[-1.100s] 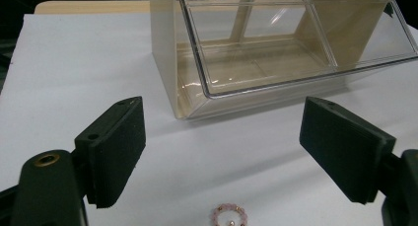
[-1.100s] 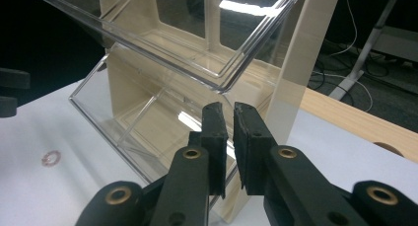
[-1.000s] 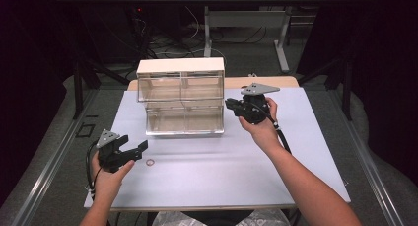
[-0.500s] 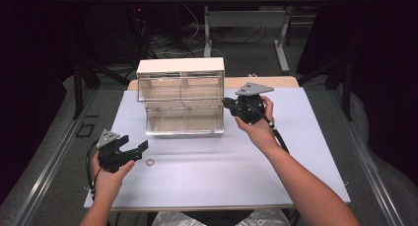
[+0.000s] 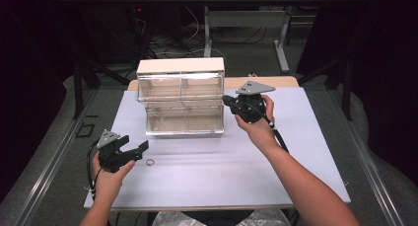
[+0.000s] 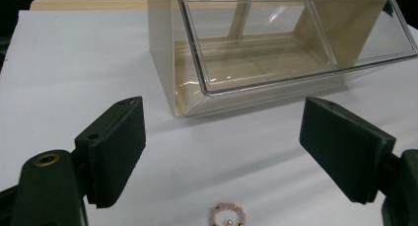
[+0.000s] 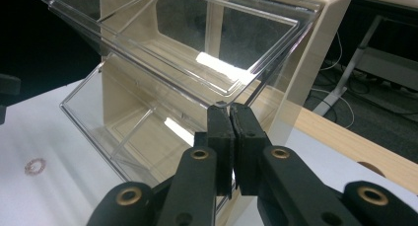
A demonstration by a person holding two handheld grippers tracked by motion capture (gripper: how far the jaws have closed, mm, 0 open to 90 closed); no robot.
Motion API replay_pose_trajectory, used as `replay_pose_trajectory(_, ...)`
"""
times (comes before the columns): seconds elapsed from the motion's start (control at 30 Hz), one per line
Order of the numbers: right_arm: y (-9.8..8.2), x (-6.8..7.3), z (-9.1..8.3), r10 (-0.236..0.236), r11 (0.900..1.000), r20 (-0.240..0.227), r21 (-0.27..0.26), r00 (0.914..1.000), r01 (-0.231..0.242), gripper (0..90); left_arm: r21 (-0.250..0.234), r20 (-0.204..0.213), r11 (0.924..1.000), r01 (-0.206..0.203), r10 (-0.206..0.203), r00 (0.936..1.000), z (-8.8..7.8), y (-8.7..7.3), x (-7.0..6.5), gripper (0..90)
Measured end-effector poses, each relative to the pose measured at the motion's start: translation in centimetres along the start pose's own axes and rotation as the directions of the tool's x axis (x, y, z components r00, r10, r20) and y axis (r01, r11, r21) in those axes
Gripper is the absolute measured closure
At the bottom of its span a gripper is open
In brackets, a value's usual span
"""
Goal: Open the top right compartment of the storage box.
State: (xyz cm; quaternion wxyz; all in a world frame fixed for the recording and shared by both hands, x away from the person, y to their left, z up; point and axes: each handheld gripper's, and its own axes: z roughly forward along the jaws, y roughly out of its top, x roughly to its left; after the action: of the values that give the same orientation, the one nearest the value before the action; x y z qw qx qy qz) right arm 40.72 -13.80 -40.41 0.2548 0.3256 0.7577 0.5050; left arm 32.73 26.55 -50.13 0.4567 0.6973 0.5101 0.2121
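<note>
the work in hand looks like getting the small beaded ring into the clear tilt-out bin organiser, so what matters is where that ring lies from each claw. it rests flat on the white table, near the front-left corner and well short of the organiser, which stands toward the back edge, left of the middle.

the left gripper is by far the nearer one. in the high view the ring sits just beside its jaw tips, a little ahead and toward the table's middle. in the left gripper view the ring lies low between the two pads, closer to the camera than the pad faces, not touched by either. those jaws are spread wide, with nothing between them but table. being a closed loop lying flat, the ring has no long axis to line up with (any pinch across it should serve); my judgement is that the claw needs to tip down and draw back slightly so the pads straddle it.

the right gripper is well apart from the ring, up at the organiser's right side. its jaws are pressed together, and in the right gripper view the tips meet at the lower front corner of the upper clear bin, which is tilted open. whether they pinch its thin rim or merely rest against it i cannot tell. the ring shows far off on the table at that view's left.
</note>
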Motion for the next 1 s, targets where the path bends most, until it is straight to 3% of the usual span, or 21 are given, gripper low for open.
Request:
replay_pose_trajectory(0.5,0.9,-0.1,-0.5,0.02,0.999,0.032,-0.033,0.9993,-0.019,81.7,0.003,0.002,1.0,-0.005,0.005,1.0,0.1,0.0,-0.1,17.8)
replay_pose_trajectory(1.0,2.1,-0.1,-0.9,-0.009,0.999,0.049,-0.044,0.9987,0.011,79.5,0.013,0.001,0.9999,-0.004,0.004,1.0,0.2,-0.1,-0.1,17.9)
